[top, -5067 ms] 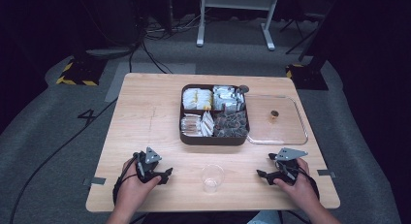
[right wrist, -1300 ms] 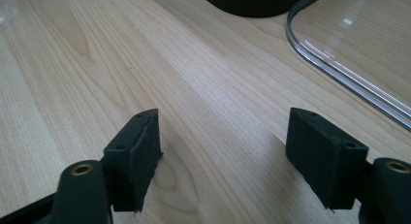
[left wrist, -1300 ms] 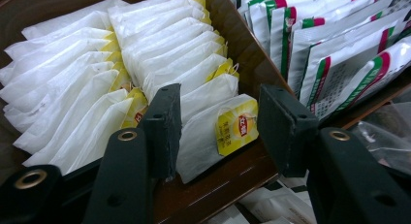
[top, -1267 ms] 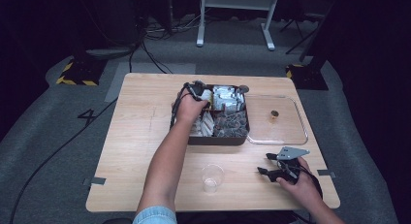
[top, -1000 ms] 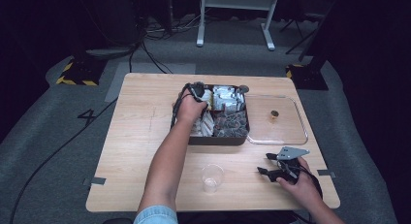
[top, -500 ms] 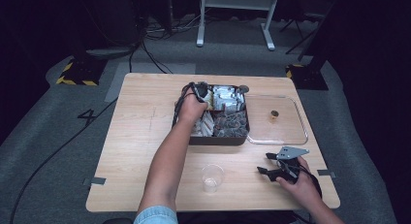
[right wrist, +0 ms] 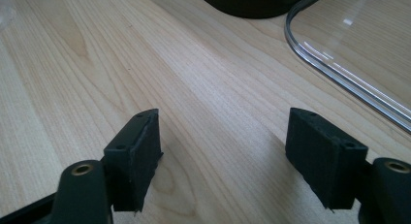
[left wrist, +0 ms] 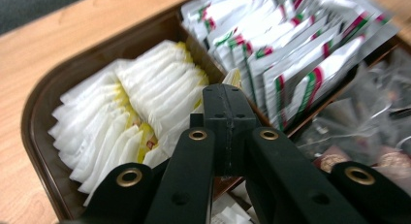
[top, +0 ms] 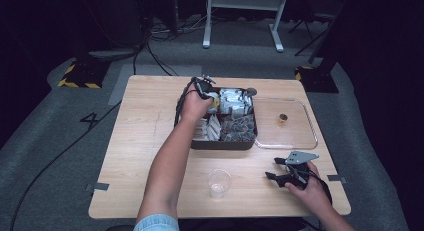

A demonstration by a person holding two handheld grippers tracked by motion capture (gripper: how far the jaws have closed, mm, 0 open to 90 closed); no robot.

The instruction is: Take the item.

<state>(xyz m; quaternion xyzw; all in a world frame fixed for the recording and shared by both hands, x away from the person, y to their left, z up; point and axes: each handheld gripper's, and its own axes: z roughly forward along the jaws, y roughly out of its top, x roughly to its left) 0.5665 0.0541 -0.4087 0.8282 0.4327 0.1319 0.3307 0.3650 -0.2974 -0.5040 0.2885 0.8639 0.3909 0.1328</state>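
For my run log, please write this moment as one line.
left claw: shut on white-yellow sachet, over brown tray | right claw: open, on table | plastic cup: untouched

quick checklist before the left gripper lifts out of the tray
1. Left gripper shut: ok, the jaws meet in the left gripper view.
2. Packet actually pinched: cannot tell, a yellow-edged corner peeks past the tips but the grip itself is hidden.
3. Position over the white and yellow packets: ok, in the far-left compartment of the brown tray.
4. Neighbouring red and green sachets clear of the jaws: ok.
5. Plastic cup upright and unobstructed: ok.
6. Right gripper out of the way: ok, open over bare table near the clear lid.
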